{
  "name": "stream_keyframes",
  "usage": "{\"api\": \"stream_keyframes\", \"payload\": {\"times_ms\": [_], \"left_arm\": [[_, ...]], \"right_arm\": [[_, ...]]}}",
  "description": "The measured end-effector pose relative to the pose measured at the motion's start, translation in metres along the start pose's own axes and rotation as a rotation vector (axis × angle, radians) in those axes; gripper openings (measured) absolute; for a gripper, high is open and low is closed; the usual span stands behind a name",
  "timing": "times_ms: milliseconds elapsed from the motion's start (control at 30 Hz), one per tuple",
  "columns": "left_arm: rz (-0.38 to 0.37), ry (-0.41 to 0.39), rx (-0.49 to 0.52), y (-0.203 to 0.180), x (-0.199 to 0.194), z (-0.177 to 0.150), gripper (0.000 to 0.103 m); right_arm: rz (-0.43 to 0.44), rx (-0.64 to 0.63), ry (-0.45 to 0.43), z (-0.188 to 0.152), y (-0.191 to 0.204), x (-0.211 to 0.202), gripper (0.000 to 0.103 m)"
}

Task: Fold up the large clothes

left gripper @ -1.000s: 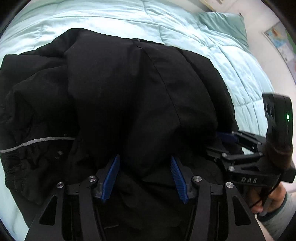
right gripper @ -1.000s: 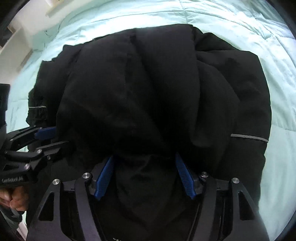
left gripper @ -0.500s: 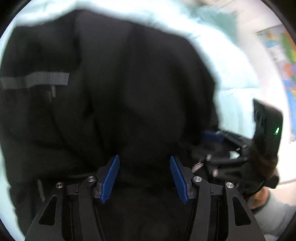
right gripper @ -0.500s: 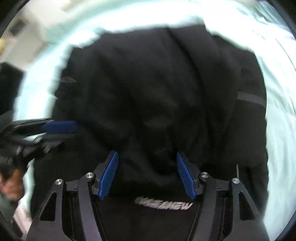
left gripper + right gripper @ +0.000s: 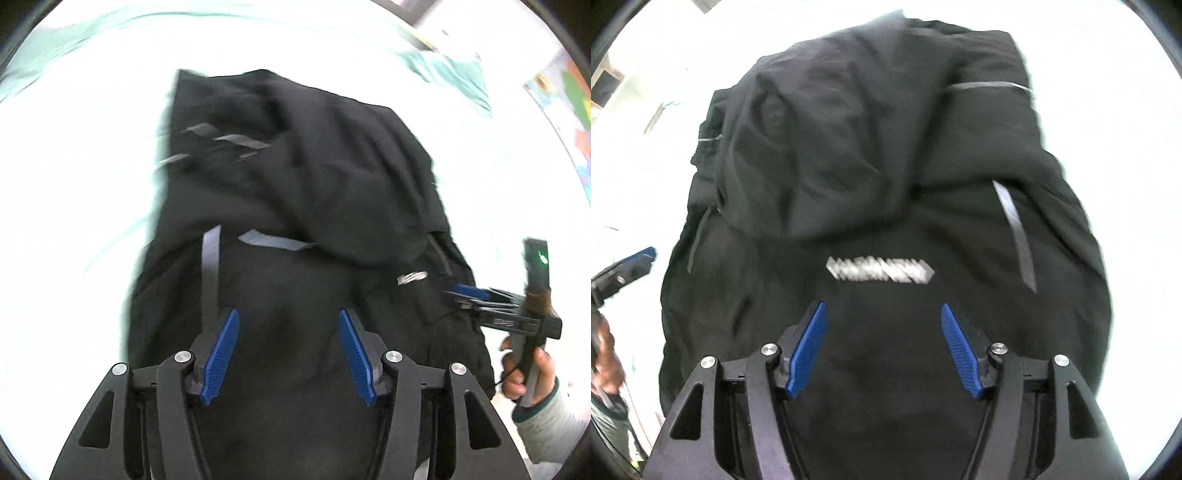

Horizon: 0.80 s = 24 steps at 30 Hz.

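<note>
Blue ribbed pads line both tools. Nearest the lens in the left wrist view, the left gripper (image 5: 288, 350) has its jaws spread wide, nothing between them, poised over the near end of the black jacket (image 5: 295, 192). In the right wrist view the right gripper (image 5: 882, 347) is likewise spread apart and holds nothing, its fingers (image 5: 809, 347) framing dark cloth just below a blurred white logo (image 5: 881, 270).

Beyond the fingertips the jacket lies in a folded bundle on the bed (image 5: 74, 166), whose pale cover is washed out almost to white. The bundle's long axis runs away from both cameras, near end broad, far end narrower. A thick upper flap is doubled across the far half, its rounded edge lying crosswise just past the logo. Grey reflective strips (image 5: 1015, 236) run lengthwise down the lower layer, and shorter ones (image 5: 225, 142) show near the far left corner.

At the right of the left wrist view, the other tool sits beside the jacket's edge, gripped by a hand (image 5: 524, 373). Farthest off lie a teal pillow (image 5: 450, 74) and a colourful wall map (image 5: 569, 96).
</note>
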<state>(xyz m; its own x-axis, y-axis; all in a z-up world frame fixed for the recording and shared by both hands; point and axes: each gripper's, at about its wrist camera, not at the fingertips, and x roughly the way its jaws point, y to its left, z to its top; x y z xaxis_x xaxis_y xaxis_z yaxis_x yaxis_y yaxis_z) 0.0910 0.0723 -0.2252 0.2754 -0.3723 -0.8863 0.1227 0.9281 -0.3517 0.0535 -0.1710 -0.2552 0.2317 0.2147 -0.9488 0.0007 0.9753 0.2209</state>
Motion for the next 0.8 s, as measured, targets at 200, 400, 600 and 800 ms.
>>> {"api": "stream_keyframes", "payload": {"times_ms": [200,400,600,800], "left_arm": [[0.035,0.034,-0.263,0.081,-0.033,-0.071,0.058],[-0.063,0.087,-0.429,0.112,-0.019,-0.131,0.058],[-0.136,0.104,-0.472,0.108,-0.009,-0.161,0.049],[-0.069,0.149,-0.457,0.106,-0.016,-0.171,0.044]], "right_arm": [[-0.091,0.089,0.008,-0.055,-0.054,-0.046,0.067],[-0.153,0.187,0.061,-0.104,-0.127,-0.072,0.067],[-0.119,0.304,0.110,-0.134,-0.161,-0.072,0.067],[-0.093,0.321,0.128,-0.160,-0.167,-0.075,0.067]]}}
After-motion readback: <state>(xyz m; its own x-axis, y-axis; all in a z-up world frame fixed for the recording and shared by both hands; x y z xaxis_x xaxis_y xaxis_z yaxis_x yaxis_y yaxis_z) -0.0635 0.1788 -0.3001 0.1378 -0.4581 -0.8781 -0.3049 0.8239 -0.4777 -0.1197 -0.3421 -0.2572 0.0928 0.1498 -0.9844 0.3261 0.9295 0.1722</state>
